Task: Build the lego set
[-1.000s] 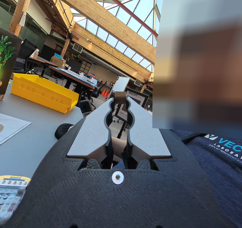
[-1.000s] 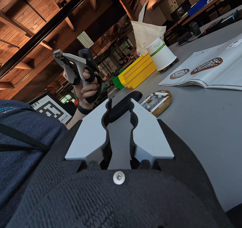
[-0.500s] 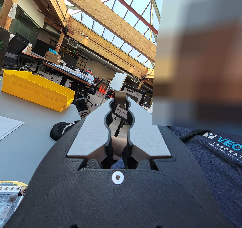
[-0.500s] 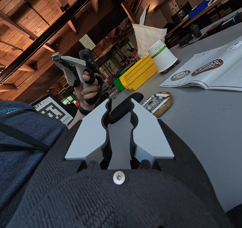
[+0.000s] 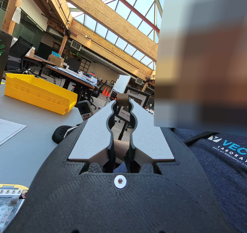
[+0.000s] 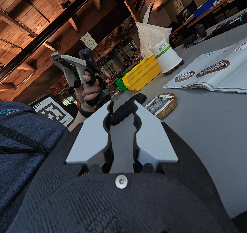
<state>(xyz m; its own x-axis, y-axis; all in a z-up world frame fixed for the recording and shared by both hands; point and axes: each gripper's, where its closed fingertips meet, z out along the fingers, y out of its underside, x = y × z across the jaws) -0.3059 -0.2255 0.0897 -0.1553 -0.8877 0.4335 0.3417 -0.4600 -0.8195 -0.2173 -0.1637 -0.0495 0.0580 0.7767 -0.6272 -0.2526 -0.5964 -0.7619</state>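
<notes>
My left gripper [image 5: 122,102] is raised off the table, tilted up toward the person, and shut on a small tan-brown lego piece [image 5: 122,99] at its tips. The right wrist view shows it held high in a hand [image 6: 56,56], up and left of the build. The round lego build [image 6: 162,105], tan-rimmed with grey plates and white balls, lies on the grey table [image 6: 200,133]; its edge shows at the lower left of the left wrist view [image 5: 9,194]. My right gripper [image 6: 122,103] is open and empty, low over the table, near the build.
An open instruction booklet [image 6: 213,74] lies right of the build. An upside-down white paper cup [image 6: 166,56], a yellow bin [image 6: 141,74], a green bin [image 6: 119,83] and a white paper bag [image 6: 152,36] stand behind. A black pad [image 6: 127,109] lies by the build. Tip to tip, the grippers are about 20 centimeters apart.
The left gripper has swung slightly, still holding the brown piece aloft. The right gripper has barely moved.
</notes>
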